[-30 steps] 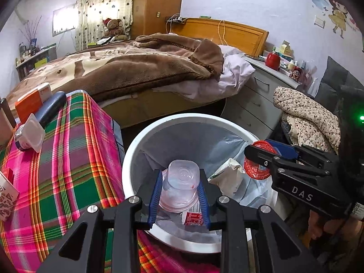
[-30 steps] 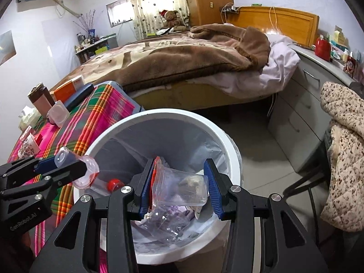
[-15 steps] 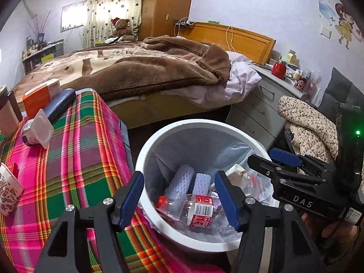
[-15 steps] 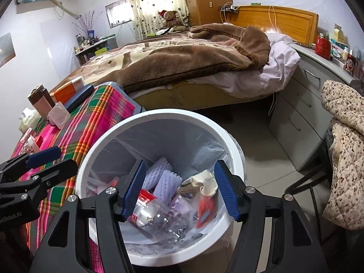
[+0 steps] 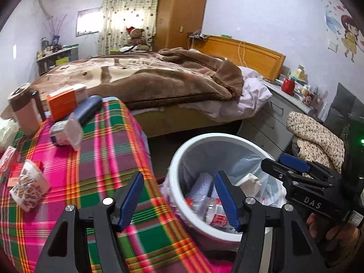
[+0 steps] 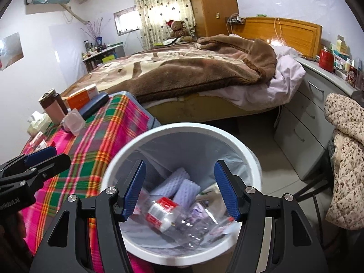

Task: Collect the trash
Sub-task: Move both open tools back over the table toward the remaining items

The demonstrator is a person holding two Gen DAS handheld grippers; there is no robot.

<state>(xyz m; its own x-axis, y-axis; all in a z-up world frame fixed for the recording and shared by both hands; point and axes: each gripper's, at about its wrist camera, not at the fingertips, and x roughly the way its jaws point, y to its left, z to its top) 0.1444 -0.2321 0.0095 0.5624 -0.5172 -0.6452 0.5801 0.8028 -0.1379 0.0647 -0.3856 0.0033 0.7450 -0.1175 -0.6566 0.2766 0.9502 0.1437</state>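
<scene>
Trash bin (image 6: 238, 145) beside plaid-covered table (image 5: 102, 159), both claws (image 5: 179, 201) (image 6: 179, 188) wide apart, empty.

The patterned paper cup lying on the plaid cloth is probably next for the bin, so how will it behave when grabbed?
The patterned paper cup lies on its side, so a nudge would probably roll it in a curve across the plaid cloth. It looks thin-walled and empty, likely very light. A hard squeeze from the left tool could crush it.
</scene>
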